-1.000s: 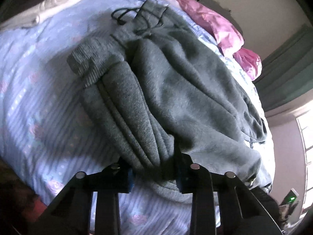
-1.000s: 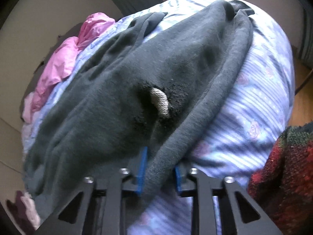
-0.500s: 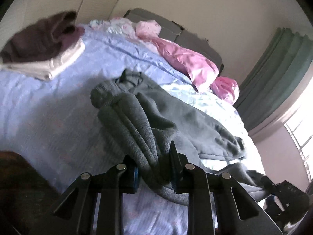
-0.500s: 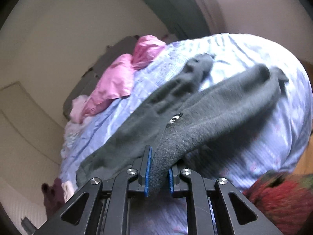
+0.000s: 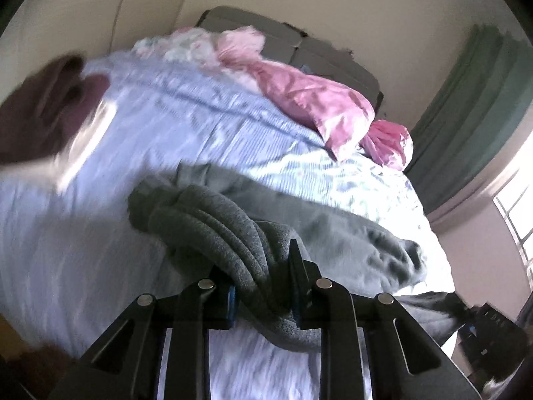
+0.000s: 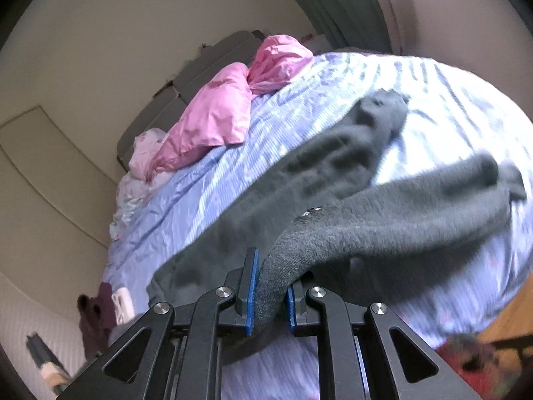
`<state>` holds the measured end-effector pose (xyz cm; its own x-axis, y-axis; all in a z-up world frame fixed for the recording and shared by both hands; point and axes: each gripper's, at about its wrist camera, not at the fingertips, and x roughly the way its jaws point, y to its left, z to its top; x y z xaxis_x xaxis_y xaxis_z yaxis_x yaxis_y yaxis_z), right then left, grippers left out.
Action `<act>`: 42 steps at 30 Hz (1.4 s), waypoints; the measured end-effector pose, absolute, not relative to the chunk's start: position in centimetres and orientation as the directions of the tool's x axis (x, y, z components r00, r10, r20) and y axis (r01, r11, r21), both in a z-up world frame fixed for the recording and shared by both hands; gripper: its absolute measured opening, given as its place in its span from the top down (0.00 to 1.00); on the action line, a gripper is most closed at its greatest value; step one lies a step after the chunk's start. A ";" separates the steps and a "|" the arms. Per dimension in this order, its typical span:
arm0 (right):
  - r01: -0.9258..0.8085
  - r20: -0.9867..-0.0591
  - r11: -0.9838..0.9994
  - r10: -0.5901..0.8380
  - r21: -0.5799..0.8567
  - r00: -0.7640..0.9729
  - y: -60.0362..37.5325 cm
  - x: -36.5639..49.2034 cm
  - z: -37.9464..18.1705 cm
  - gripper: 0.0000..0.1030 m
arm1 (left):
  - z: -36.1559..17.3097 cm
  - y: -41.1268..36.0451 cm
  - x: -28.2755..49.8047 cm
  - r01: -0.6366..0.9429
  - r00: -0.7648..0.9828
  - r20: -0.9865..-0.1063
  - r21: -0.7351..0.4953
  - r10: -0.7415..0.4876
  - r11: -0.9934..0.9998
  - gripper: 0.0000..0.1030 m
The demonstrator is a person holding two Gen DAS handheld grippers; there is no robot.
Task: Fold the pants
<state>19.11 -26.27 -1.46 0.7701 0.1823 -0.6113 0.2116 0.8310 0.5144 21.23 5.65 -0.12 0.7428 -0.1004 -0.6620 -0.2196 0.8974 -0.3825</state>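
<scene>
Grey sweatpants (image 5: 333, 230) lie stretched across a blue striped bed. My left gripper (image 5: 265, 296) is shut on a bunched thick fold of the pants near the ribbed waistband end (image 5: 160, 203) and holds it lifted off the sheet. In the right wrist view my right gripper (image 6: 269, 295) is shut on a pant leg (image 6: 383, 220), which runs out to its cuff (image 6: 499, 173) at the right. The other leg (image 6: 333, 163) lies behind it on the bed.
Pink bedding (image 5: 313, 100) is piled at the head of the bed against a grey headboard (image 5: 299, 46). A folded stack of dark and white clothes (image 5: 43, 113) sits at the left. A green curtain (image 5: 466, 100) and window are at the right. A red patterned cloth (image 6: 473, 363) is below the bed edge.
Both grippers have lifted and pulled back with the pants. The views tilted up from the fabric to show the whole bed, and the legs have drawn out longer.
</scene>
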 end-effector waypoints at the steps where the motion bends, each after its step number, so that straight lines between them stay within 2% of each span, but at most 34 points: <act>1: 0.206 -0.617 0.844 0.176 0.496 0.767 -26.1 20.2 -0.9 0.86 | 0.1 5.6 22.4 -0.222 0.736 -0.671 -0.367 -0.092 0.903 0.76; 6: 0.174 -0.669 0.899 0.159 0.402 0.726 -25.2 26.8 0.5 0.86 | -0.6 5.9 28.8 -0.229 0.661 -0.743 -0.331 -0.103 0.915 0.75; 11: 0.174 -0.699 0.914 0.147 0.367 0.700 -24.2 33.1 -1.4 0.86 | -2.8 6.7 34.1 -0.255 0.588 -0.806 -0.271 -0.074 0.928 0.75; 17: 0.115 -0.725 0.951 0.137 0.287 0.674 -22.0 39.3 -3.9 0.86 | -5.8 7.3 38.1 -0.252 0.525 -0.850 -0.210 -0.049 0.945 0.69; 21: 0.054 -0.763 0.981 0.109 0.185 0.638 -20.3 42.9 -6.0 0.86 | -7.6 7.8 39.8 -0.233 0.498 -0.866 -0.179 -0.040 0.956 0.60; 26: 0.102 -0.800 0.971 0.116 0.216 0.588 -20.3 45.5 -8.8 0.85 | -9.3 9.1 42.0 -0.206 0.419 -0.899 -0.232 -0.129 0.951 0.51; 29: 0.096 -0.824 0.979 0.097 0.181 0.558 -19.8 46.4 -10.0 0.83 | -8.8 10.1 42.8 -0.205 0.369 -0.893 -0.350 -0.259 0.914 0.32; 31: 0.085 -0.847 0.984 0.088 0.155 0.525 -19.5 47.0 -10.6 0.76 | -7.9 10.3 42.8 -0.202 0.353 -0.881 -0.400 -0.315 0.894 0.13; 32: 0.074 -0.852 0.985 0.094 0.154 0.516 -19.4 47.1 -10.5 0.71 | -7.4 10.2 42.6 -0.203 0.356 -0.881 -0.398 -0.312 0.895 0.10; 34: 0.050 -0.846 0.982 0.130 0.182 0.517 -19.2 46.9 -9.9 0.41 | -6.8 9.8 42.4 -0.209 0.342 -0.888 -0.391 -0.307 0.896 0.06; 35: 0.036 -0.840 0.981 0.146 0.192 0.522 -18.9 46.8 -9.4 0.36 | -6.6 9.7 42.2 -0.213 0.330 -0.891 -0.393 -0.312 0.895 0.06; 36: 0.014 -0.837 0.981 0.158 0.194 0.524 -18.5 46.5 -8.7 0.32 | -6.3 9.7 41.9 -0.215 0.325 -0.890 -0.399 -0.320 0.891 0.06; 42: -0.116 -0.871 0.983 0.179 0.141 0.457 -16.1 44.6 -5.7 0.32 | -3.7 10.0 39.3 -0.181 0.308 -0.891 -0.399 -0.333 0.899 0.06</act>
